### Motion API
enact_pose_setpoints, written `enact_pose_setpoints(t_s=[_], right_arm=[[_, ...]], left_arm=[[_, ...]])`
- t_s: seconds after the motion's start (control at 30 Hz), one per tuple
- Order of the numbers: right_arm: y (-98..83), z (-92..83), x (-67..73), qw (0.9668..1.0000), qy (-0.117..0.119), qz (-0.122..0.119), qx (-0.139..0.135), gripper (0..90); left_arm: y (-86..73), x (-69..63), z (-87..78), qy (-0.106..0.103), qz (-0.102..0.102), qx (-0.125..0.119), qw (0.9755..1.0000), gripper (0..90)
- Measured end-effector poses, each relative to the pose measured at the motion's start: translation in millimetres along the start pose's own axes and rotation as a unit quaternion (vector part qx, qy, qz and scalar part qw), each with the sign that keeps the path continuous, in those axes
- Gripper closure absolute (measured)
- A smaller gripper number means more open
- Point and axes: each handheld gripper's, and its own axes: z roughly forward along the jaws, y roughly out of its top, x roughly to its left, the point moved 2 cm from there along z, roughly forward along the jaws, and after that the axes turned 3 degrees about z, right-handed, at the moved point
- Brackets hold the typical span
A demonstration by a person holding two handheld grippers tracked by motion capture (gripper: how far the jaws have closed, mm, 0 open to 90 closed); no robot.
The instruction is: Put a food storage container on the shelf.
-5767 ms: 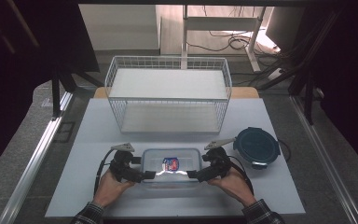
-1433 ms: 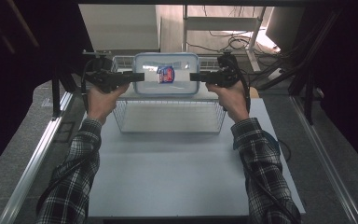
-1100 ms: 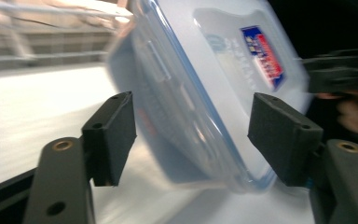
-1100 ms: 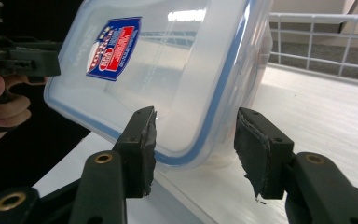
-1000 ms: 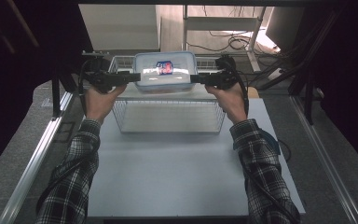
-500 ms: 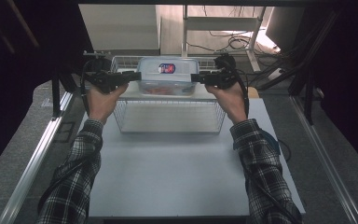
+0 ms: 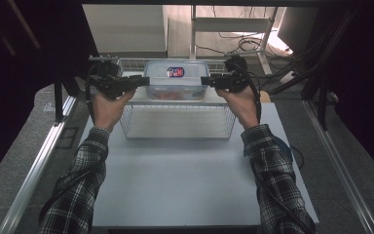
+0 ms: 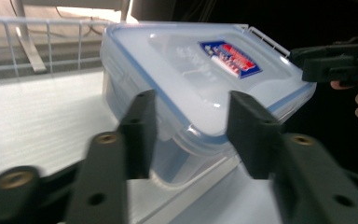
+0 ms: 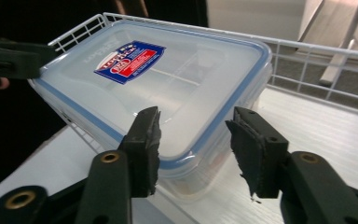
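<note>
Open desk (image 7: 185, 170): from centre to 6 o'clock, bare between the sleeves.
Wire basket (image 7: 177, 124): blocks 12 o'clock; its rim rings the container (image 7: 177, 80).
Container ends: left tongs (image 7: 143, 81) at 9 o'clock, right tongs (image 7: 206, 82) at 3 o'clock.

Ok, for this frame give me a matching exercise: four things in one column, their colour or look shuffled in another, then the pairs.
Things:
1. container
2. wire basket
3. label on the lid
4. sleeve

Looks:
a. white
b. red and blue
c. checked
d. clear, with a blue-edged lid

Pairs: 1-d, 2-a, 3-b, 4-c
</note>
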Motion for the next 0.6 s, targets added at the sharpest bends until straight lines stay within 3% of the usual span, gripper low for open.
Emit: enact_pose_setpoints(t_s=[0.1,0.3,0.4,0.6], right_arm=[[-1.8,-3.2,1.2,0.9999,-0.007,-0.011,-0.007,43.5],[-14.0,-15.3,9.1,0.9991,0.005,-0.034,-0.024,24.1],[-26.6,-22.4,13.7,0.9983,0.005,-0.052,-0.027,15.9],[-49.1,-31.2,11.8,0.9976,0.008,-0.063,-0.028,8.1]], left_arm=[[0.5,-5.4,-5.5,-0.010,0.009,-0.007,0.9999,43.2],[-12.7,-15.9,-12.4,-0.001,0.046,0.009,0.9989,25.3],[-24.7,-19.7,-16.6,-0.006,0.052,0.017,0.9985,22.4],[-48.2,-27.6,-21.9,-0.003,0.072,0.033,0.9968,18.0]])
